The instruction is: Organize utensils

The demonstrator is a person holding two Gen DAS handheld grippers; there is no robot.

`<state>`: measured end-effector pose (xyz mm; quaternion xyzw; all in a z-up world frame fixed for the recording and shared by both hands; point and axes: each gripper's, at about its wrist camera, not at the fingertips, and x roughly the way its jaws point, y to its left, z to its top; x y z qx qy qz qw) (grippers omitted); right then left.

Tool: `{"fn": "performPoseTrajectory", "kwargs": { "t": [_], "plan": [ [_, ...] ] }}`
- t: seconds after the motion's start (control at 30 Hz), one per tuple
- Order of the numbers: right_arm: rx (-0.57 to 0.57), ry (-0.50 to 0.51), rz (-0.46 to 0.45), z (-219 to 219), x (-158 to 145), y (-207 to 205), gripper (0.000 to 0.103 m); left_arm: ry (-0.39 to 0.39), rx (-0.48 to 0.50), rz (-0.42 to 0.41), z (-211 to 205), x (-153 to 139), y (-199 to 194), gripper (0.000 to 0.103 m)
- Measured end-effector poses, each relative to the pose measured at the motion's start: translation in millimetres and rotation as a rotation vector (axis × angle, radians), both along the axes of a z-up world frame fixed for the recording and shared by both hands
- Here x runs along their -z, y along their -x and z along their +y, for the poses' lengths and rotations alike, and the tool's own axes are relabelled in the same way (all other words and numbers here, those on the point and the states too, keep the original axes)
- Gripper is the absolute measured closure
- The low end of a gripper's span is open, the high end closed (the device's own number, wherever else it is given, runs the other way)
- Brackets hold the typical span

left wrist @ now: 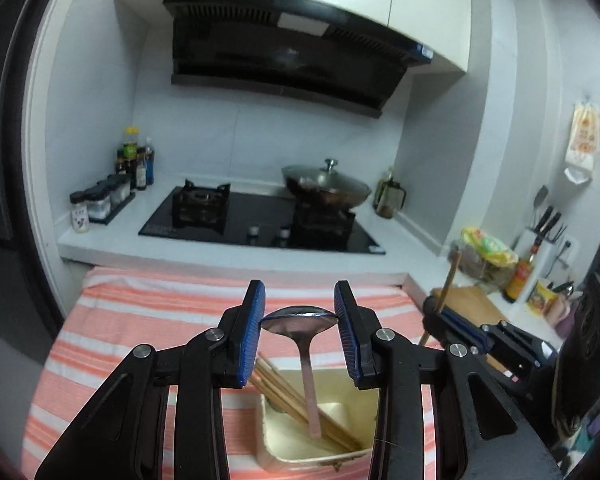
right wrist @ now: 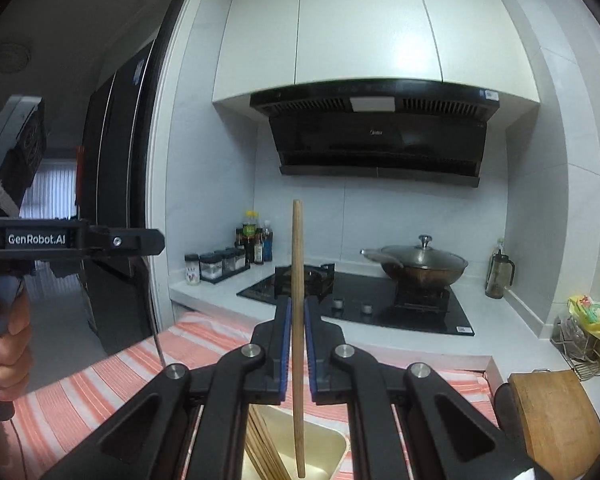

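Note:
My left gripper [left wrist: 300, 312] is shut on the bowl of a metal spoon [left wrist: 299, 319]; its pink handle hangs down into a cream box [left wrist: 278, 446] that holds several wooden chopsticks [left wrist: 296, 404]. My right gripper [right wrist: 296, 344] is shut on a single wooden chopstick [right wrist: 297, 320], held upright with its lower tip over the same cream box [right wrist: 332, 456], beside the chopsticks [right wrist: 262, 452] inside. The right gripper also shows at the right of the left wrist view [left wrist: 440, 312]. The left gripper's body shows at the left of the right wrist view [right wrist: 80, 240].
The box sits on an orange and white striped cloth [left wrist: 140, 320]. Behind it are a black gas hob [left wrist: 260, 220], a lidded wok [left wrist: 326, 188], spice jars [left wrist: 96, 204] and bottles [left wrist: 136, 160]. A wooden cutting board [right wrist: 556, 416] and knife block [left wrist: 540, 240] stand at the right.

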<state>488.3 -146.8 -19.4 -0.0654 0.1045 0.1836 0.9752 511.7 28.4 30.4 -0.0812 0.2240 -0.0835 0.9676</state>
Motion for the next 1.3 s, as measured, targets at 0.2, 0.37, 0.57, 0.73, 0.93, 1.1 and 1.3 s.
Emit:
{"fn": "performPoseTrajectory", "kwargs": {
  "t": [0.2, 0.37, 0.57, 0.73, 0.93, 1.1, 1.3],
  "plan": [
    [-0.031, 0.051, 0.338, 7.2, 82.9, -64.2, 0.096, -0.025, 0.005, 0.240, -10.6, 87.7, -51.8, 0.067],
    [-0.010, -0.026, 0.501, -1.8, 106.3, -71.8, 0.091, -0.063, 0.055, 0.331, -13.7, 114.1, -44.8, 0.043],
    [0.075, -0.123, 0.466, -37.1, 83.1, -20.5, 0.040, -0.127, 0.016, 0.183, -0.8, 97.1, 48.2, 0.000],
    [0.125, -0.093, 0.424, -49.8, 74.8, 51.2, 0.019, -0.174, -0.056, 0.180, -9.1, 109.7, 127.5, 0.000],
    [0.204, -0.094, 0.360, -47.7, 67.8, 136.5, 0.016, -0.220, -0.188, 0.123, -19.4, 90.0, 188.6, 0.000],
    [0.200, -0.078, 0.319, -43.4, 50.7, 180.8, 0.015, -0.242, -0.267, 0.060, -23.9, 69.3, 221.0, 0.000],
    [0.250, -0.043, 0.330, -36.0, 48.2, 200.3, 0.015, -0.264, -0.248, 0.105, -32.4, 64.0, 239.2, 0.000]
  ]
}}
